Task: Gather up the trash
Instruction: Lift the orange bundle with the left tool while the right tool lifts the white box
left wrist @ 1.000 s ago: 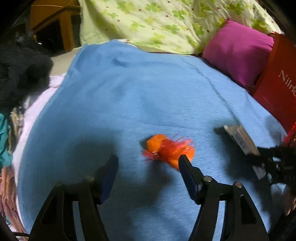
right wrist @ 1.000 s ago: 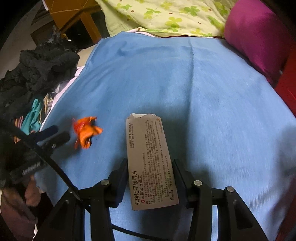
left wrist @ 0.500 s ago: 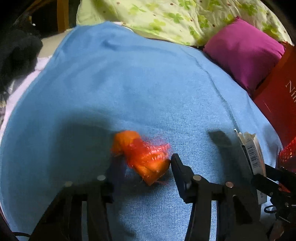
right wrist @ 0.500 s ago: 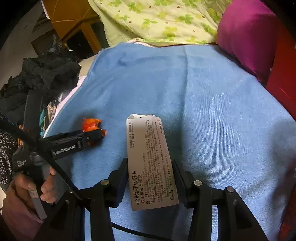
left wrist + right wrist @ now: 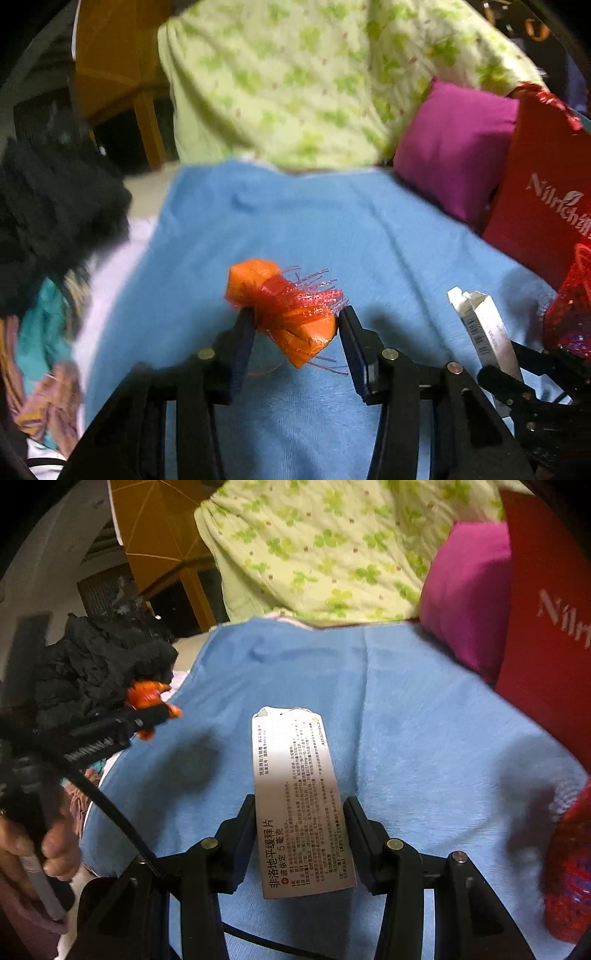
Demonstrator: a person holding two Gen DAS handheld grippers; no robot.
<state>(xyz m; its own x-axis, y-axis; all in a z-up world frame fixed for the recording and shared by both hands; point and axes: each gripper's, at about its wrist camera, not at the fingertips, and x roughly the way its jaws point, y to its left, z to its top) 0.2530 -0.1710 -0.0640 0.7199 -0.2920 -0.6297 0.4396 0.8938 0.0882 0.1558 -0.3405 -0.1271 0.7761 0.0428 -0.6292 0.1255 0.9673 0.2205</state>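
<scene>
Left gripper [image 5: 297, 325] pinches the crumpled orange wrapper with red tinsel strands [image 5: 284, 314], raised clear of the blue fabric-covered bed [image 5: 295, 221]. Right gripper [image 5: 301, 834] is clamped on the flat white printed medicine carton [image 5: 299, 801], its long axis running toward 12 o'clock from the jaws. The red bag with white lettering [image 5: 546, 627] stands at 2 o'clock of the right gripper, the nearer hand. Judgement: if that bag is the receptacle, the carton should go first.

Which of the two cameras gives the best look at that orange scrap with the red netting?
The left wrist view. There the orange scrap sits large and central between the jaws of the left gripper, netting visible. The right wrist view shows it only small at the left edge, partly hidden by that gripper.
</scene>
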